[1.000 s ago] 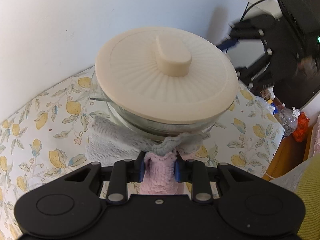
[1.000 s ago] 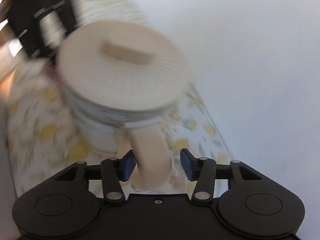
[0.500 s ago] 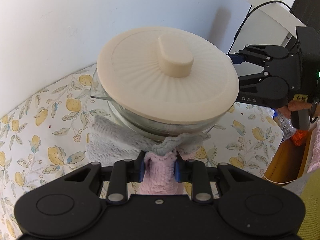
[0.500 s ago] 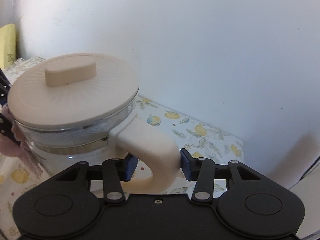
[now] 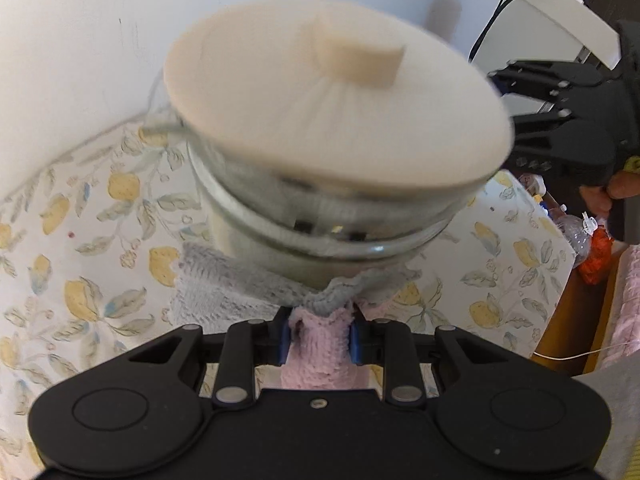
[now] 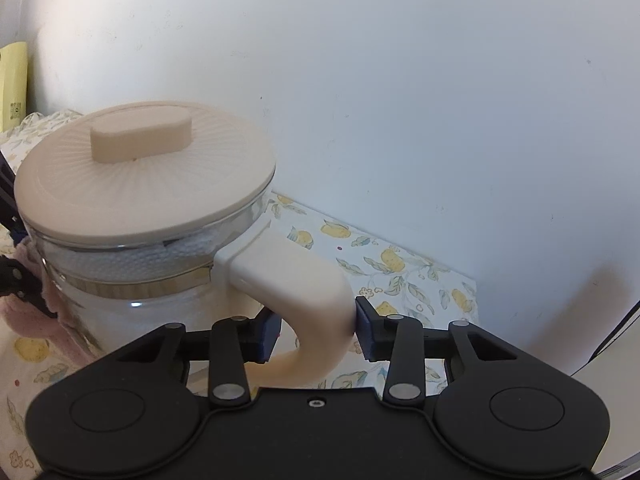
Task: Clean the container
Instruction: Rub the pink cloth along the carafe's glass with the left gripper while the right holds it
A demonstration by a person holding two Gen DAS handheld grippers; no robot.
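Left wrist view: the left claw [image 5: 318,338] is clenching a pink-and-grey cloth [image 5: 320,344] and pressing it against the lower glass wall of the container [image 5: 320,236], probably to wipe the outside. The container, blurred here, is standing on the lemon-print surface [image 5: 88,280] near a white wall [image 5: 80,40], its cream lid [image 5: 336,120] on. A plastic bottle [image 5: 576,232] and a black cable [image 5: 516,4] are lying off to the right.

Right wrist view: the right claw [image 6: 316,334] is grasping the cream handle [image 6: 296,292], apparently steadying the container against the cloth's push. The lid [image 6: 148,172] is sitting level. A yellow item [image 6: 14,84] is leaning at the far left.
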